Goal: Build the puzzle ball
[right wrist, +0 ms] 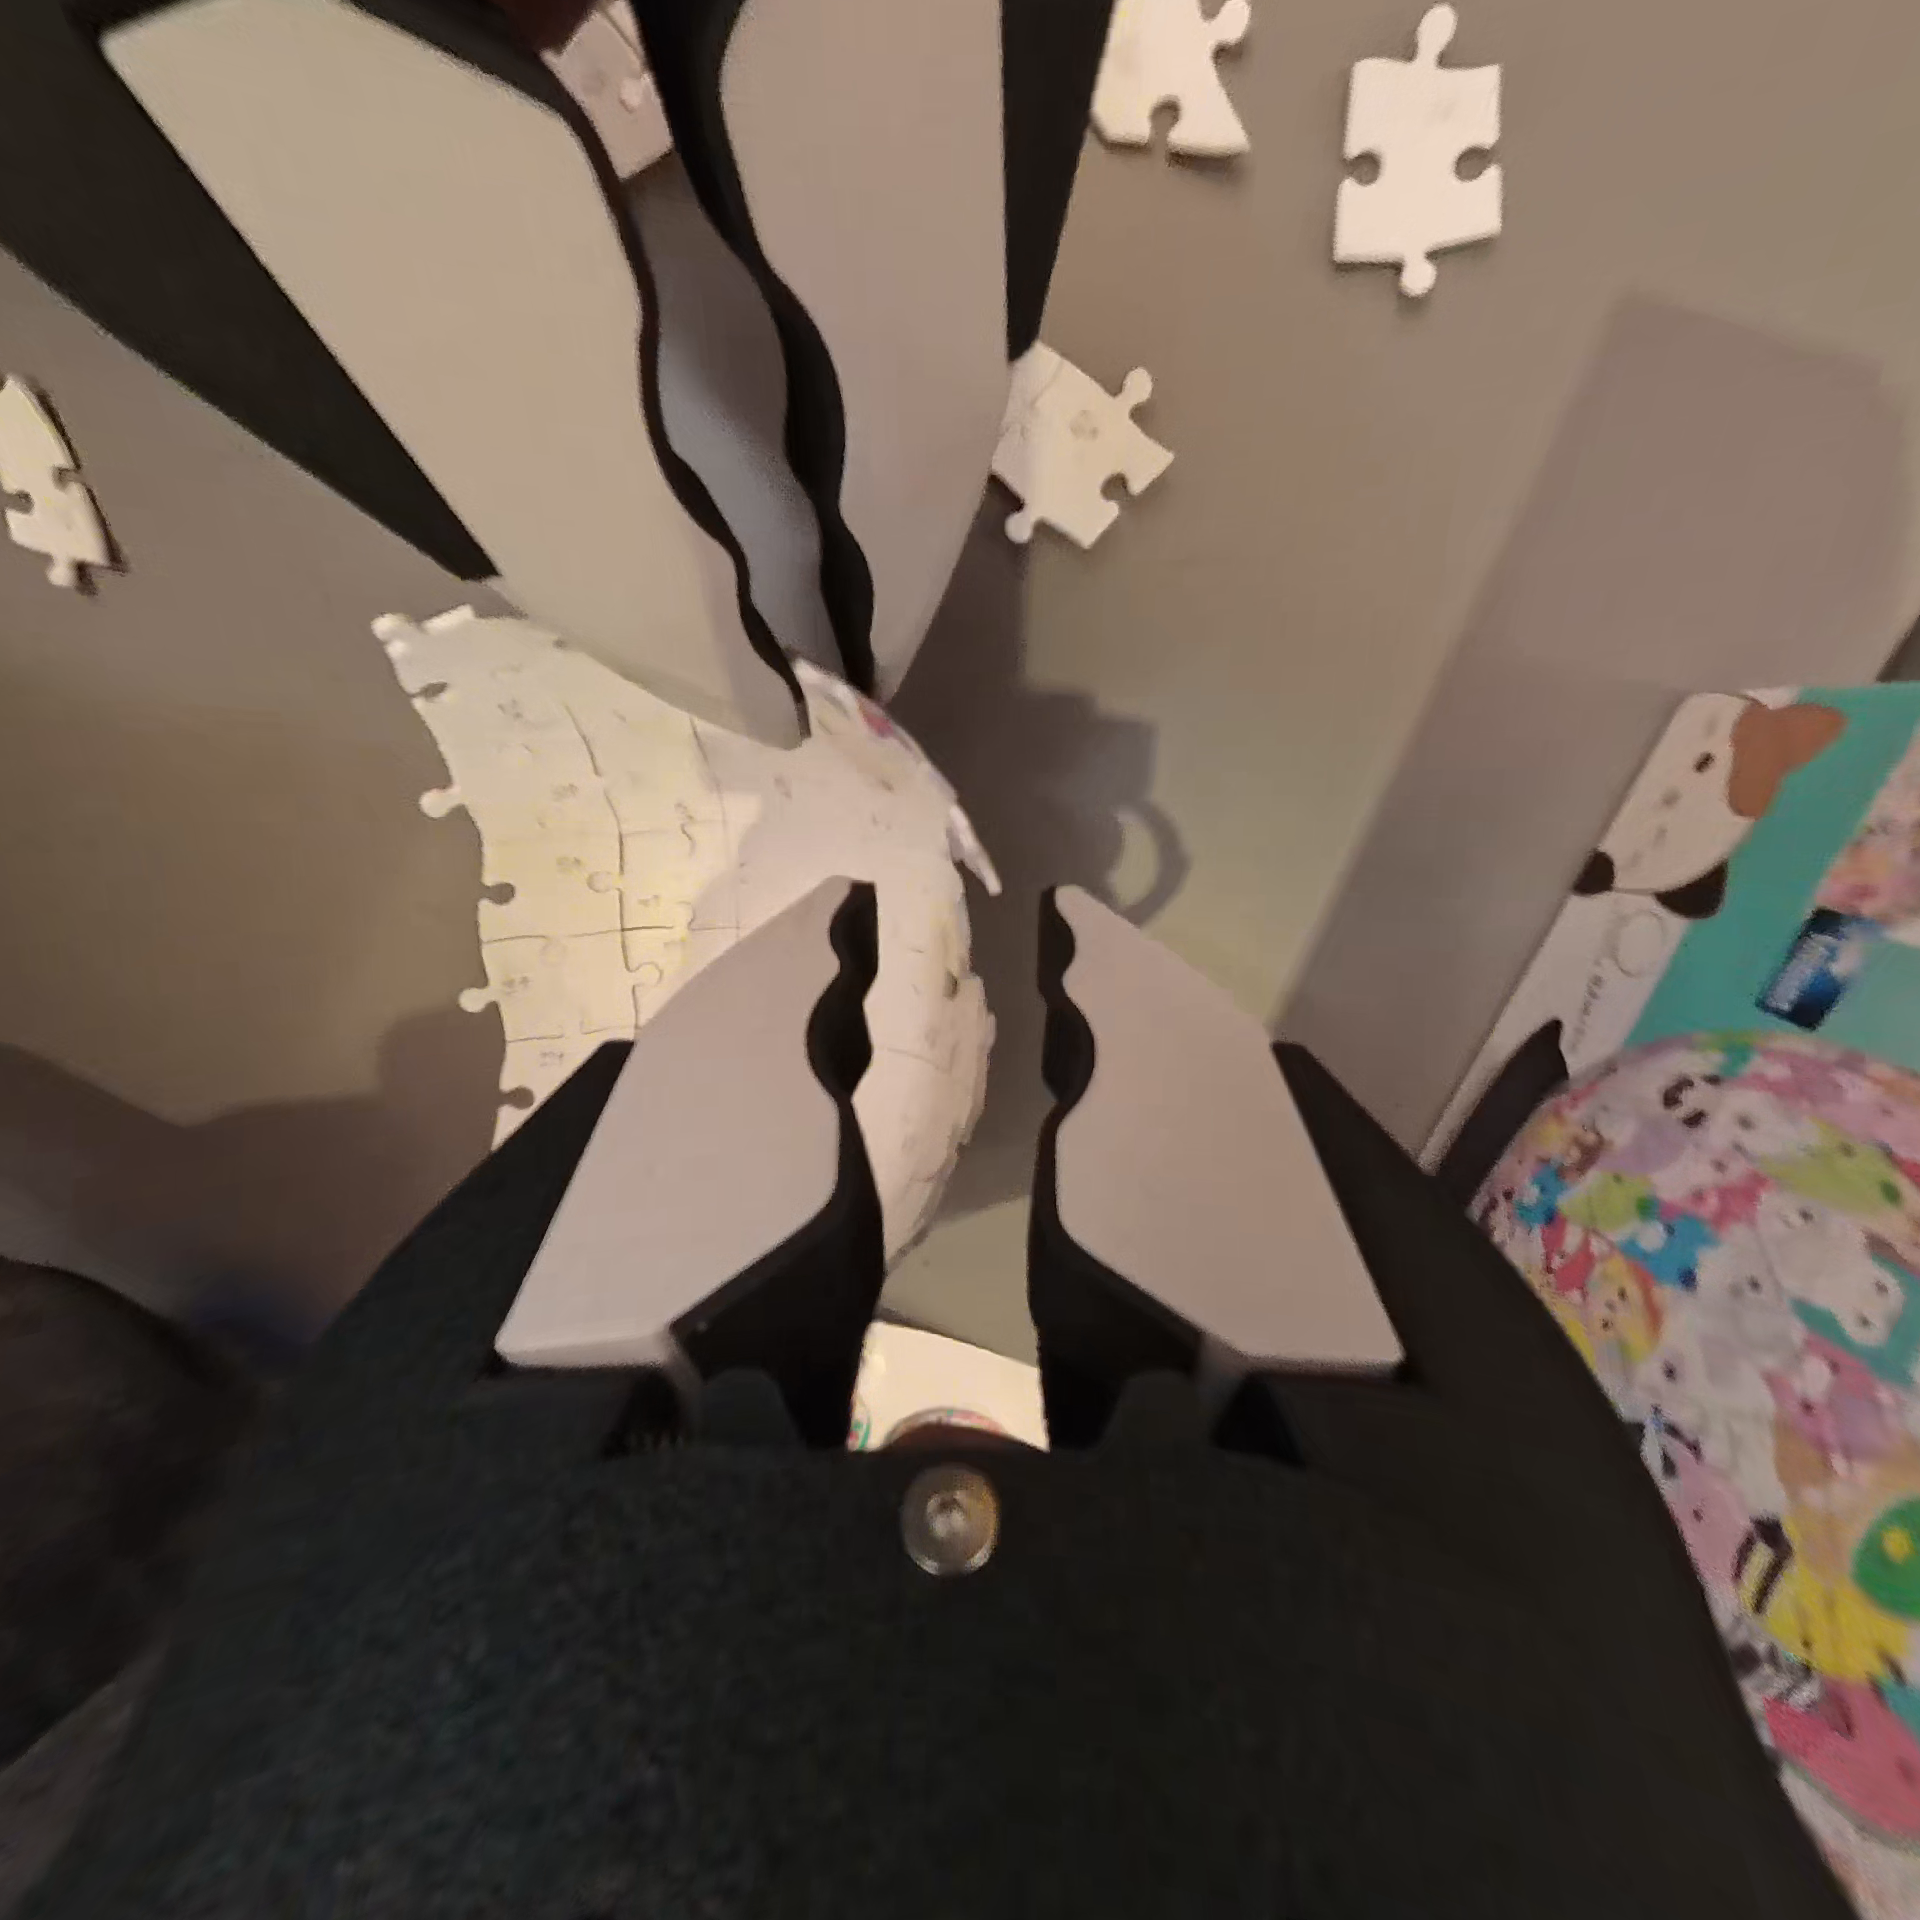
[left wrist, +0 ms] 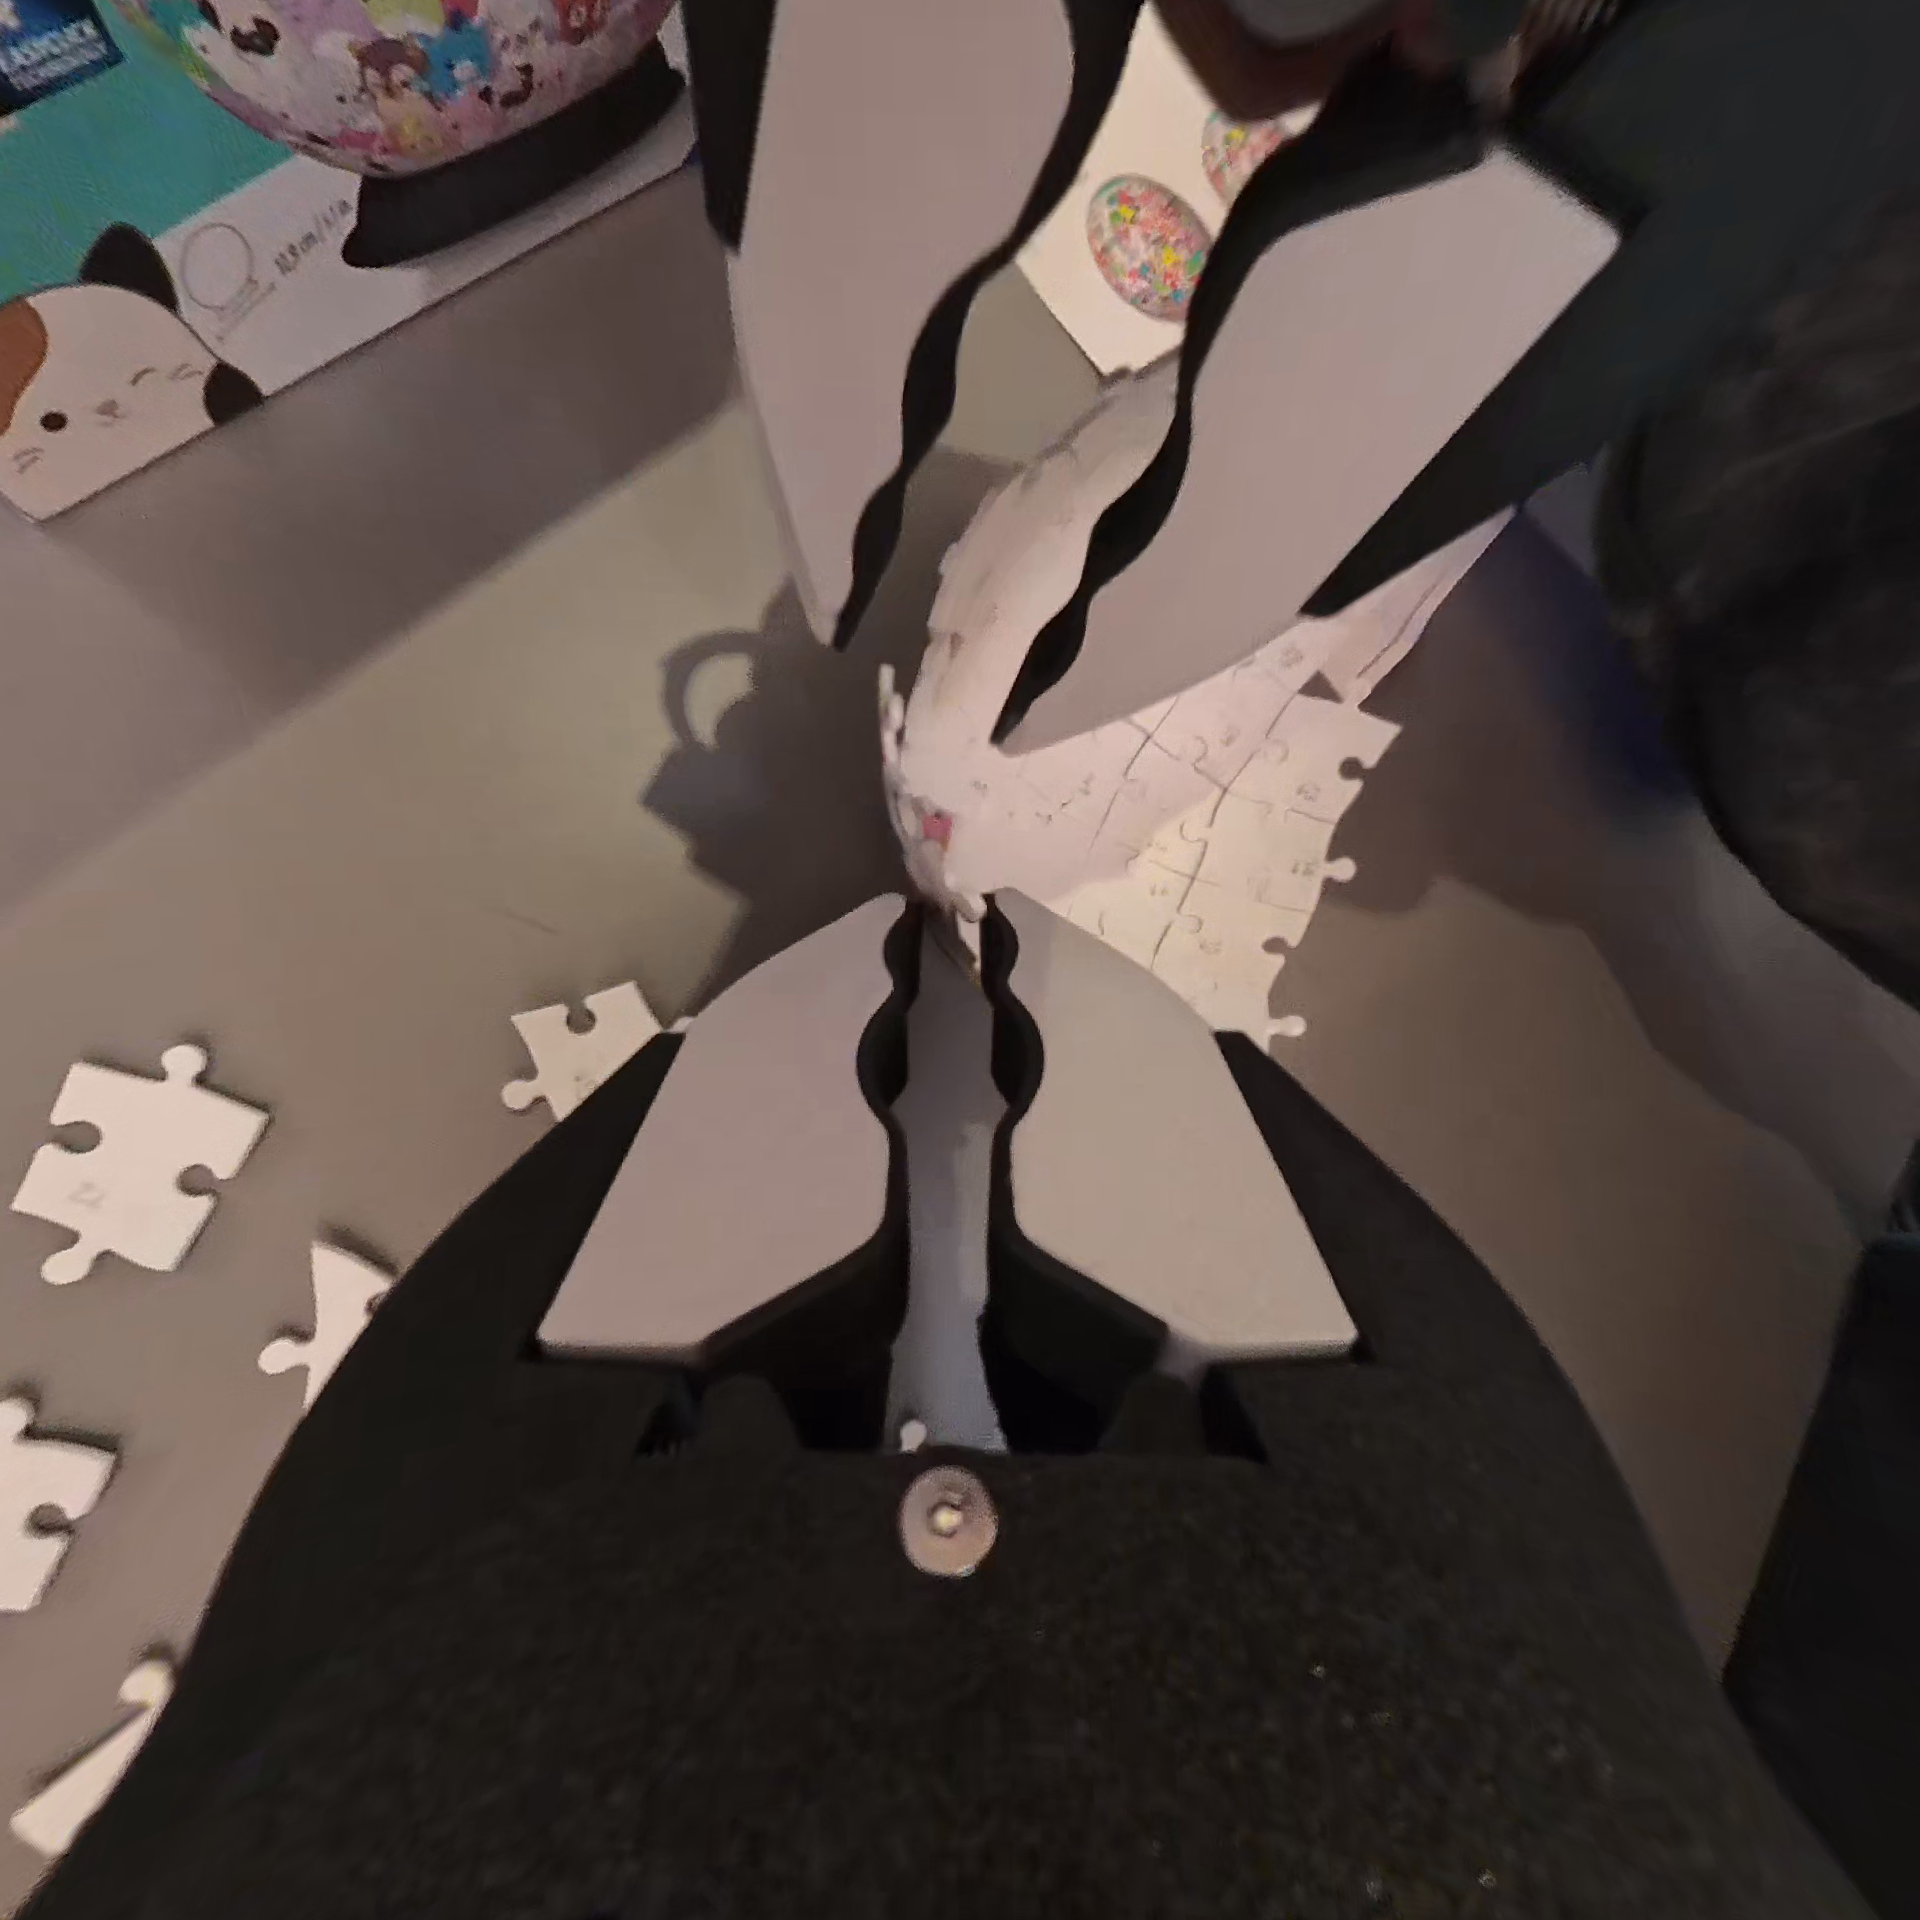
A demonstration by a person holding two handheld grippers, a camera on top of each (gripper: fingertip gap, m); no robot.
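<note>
In the left wrist view, the left gripper [left wrist: 948, 914] was clamped on the near edge of the half-built puzzle ball [left wrist: 1195, 821], a curved white shell held above the grey table [left wrist: 416, 831], while the right gripper [left wrist: 925, 686] reached in from above with its jaws apart, one finger inside the shell and one outside. In the right wrist view, the right gripper [right wrist: 961, 904] straddled the shell's [right wrist: 582, 831] rim, jaws parted and gripping nothing; the step looked like seating or re-gripping a piece at the rim, and the next move would call for closing gently there without buckling the shell, with loose pieces [right wrist: 1418, 156] waiting on the table [right wrist: 1351, 623].

Grey table [left wrist: 312, 644], dark object [left wrist: 1808, 1558] at its edge
</note>
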